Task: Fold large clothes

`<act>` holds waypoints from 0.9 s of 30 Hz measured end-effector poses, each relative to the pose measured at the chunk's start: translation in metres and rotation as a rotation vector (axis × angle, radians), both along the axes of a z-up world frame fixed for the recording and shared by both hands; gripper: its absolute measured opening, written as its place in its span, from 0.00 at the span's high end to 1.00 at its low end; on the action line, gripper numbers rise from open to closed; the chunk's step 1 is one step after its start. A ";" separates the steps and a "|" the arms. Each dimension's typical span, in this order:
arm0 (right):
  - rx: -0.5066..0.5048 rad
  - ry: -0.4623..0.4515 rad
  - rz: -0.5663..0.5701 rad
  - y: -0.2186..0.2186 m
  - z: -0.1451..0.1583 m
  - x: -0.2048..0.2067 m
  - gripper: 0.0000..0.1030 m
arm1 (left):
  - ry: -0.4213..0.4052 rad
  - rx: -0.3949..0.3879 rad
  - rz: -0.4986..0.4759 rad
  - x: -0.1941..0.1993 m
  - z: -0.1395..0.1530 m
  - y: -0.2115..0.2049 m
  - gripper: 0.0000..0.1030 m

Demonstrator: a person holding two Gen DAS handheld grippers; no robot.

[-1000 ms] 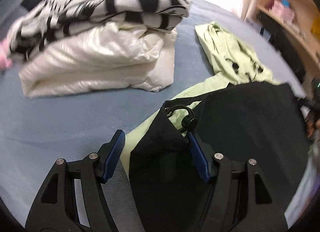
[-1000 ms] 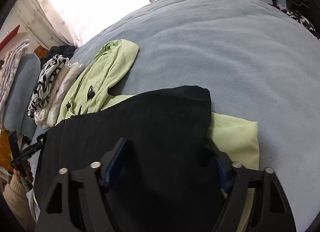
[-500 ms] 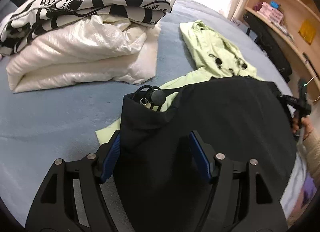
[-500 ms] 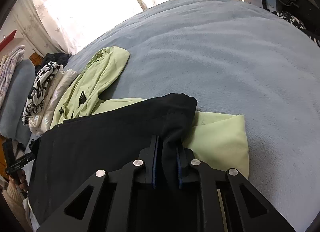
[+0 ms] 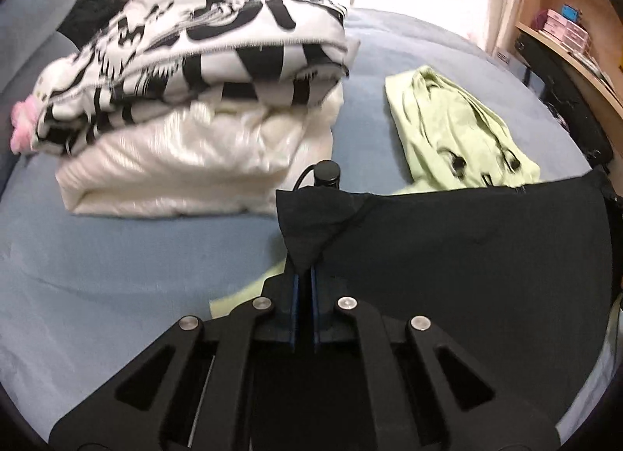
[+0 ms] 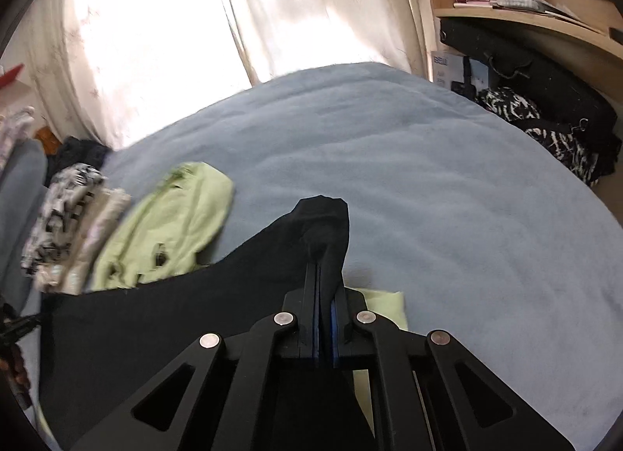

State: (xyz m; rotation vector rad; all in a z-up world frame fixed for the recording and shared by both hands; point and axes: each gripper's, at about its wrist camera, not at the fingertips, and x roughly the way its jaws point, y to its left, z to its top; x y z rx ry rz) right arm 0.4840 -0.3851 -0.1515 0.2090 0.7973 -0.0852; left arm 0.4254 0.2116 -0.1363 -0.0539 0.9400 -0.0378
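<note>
A large black garment [image 5: 467, 256] lies over a light green garment [image 5: 459, 139] on the blue bed. My left gripper [image 5: 303, 276] is shut on the black garment's left corner, where a black cord and toggle [image 5: 327, 174] stick up. My right gripper [image 6: 323, 279] is shut on the black garment's [image 6: 194, 314] other corner and holds it raised above the bed. The black edge is stretched between the two grippers. The green garment [image 6: 171, 225] shows beyond it, and a strip of green [image 6: 385, 303] lies under the right gripper.
A folded pile, a black-and-white patterned garment [image 5: 202, 46] on a white puffy one [image 5: 194, 171], sits at the bed's far left. The blue bedspread [image 6: 447, 186] spreads to the right. Wooden shelves [image 6: 525, 15] and a black case [image 6: 545, 77] stand beyond the bed. Curtains [image 6: 194, 23] hang behind.
My left gripper has closed on the black garment's corner; it was open half a second ago. Both grippers have lifted their corners, and the black edge is now pulled taut.
</note>
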 end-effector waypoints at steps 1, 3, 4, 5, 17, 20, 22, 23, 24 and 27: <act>-0.017 0.043 -0.012 0.001 -0.013 0.009 0.97 | 0.005 0.008 0.015 0.005 -0.003 -0.003 0.98; -0.035 0.135 -0.026 0.004 -0.041 0.024 0.97 | 0.032 0.031 0.045 0.014 -0.019 -0.006 0.97; -0.040 0.167 -0.037 0.005 -0.053 0.027 0.95 | 0.056 0.046 0.056 0.017 -0.029 -0.008 0.97; -0.029 0.178 -0.046 0.006 -0.059 0.026 0.92 | 0.074 0.061 0.062 0.018 -0.038 -0.010 0.96; 0.076 0.021 -0.009 -0.002 0.011 -0.048 0.51 | -0.019 0.100 0.169 -0.041 0.008 -0.016 0.92; 0.124 0.051 0.118 0.043 0.017 -0.066 0.51 | -0.033 0.023 0.159 -0.071 0.023 -0.035 0.92; 0.123 0.056 0.266 0.075 0.020 -0.077 0.51 | -0.025 -0.039 0.138 -0.090 0.023 -0.058 0.92; 0.127 0.060 0.325 0.100 0.020 -0.085 0.51 | -0.022 -0.063 0.128 -0.098 0.020 -0.069 0.92; 0.124 0.067 0.355 0.117 0.020 -0.093 0.51 | -0.016 -0.089 0.122 -0.107 0.016 -0.084 0.92; 0.077 0.094 0.431 0.164 0.006 -0.114 0.51 | 0.029 -0.105 0.127 -0.121 -0.008 -0.117 0.92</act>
